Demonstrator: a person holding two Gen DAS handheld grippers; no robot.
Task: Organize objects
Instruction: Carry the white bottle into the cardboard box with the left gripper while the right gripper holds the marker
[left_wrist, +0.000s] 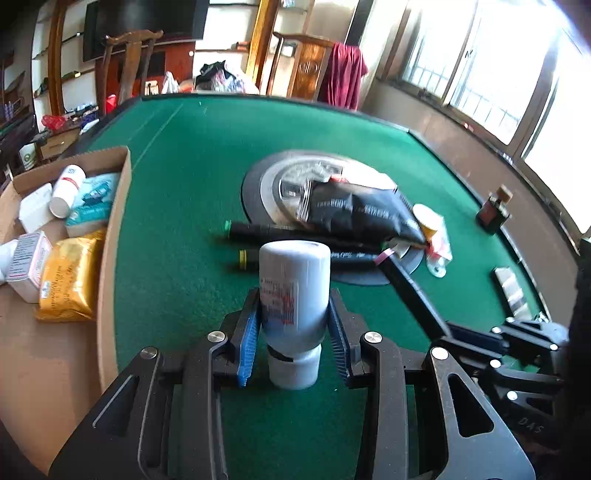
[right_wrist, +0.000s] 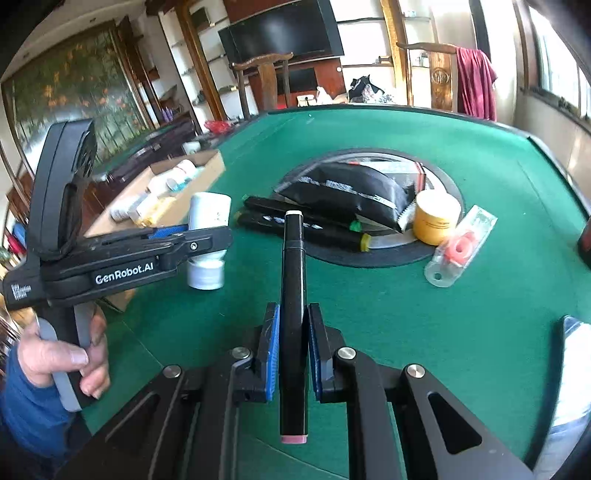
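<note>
My left gripper (left_wrist: 295, 332) is shut on a white bottle (left_wrist: 293, 291), held cap-down above the green table; it also shows in the right wrist view (right_wrist: 207, 236). My right gripper (right_wrist: 293, 350) is shut on a black marker (right_wrist: 293, 295) with a pink end cap, seen in the left wrist view (left_wrist: 410, 291). Two more black markers (left_wrist: 288, 236) lie by a black pouch (left_wrist: 362, 210) on the round centre disc (left_wrist: 258, 184). A cardboard box (left_wrist: 114, 221) at left holds bottles, cartons and a yellow packet.
A yellow-labelled jar (right_wrist: 436, 218) and a clear packet with a pink ring (right_wrist: 461, 247) lie right of the pouch. A dark red small box (left_wrist: 493, 214) and a silver item (left_wrist: 511, 291) sit near the right table edge. Chairs stand behind the table.
</note>
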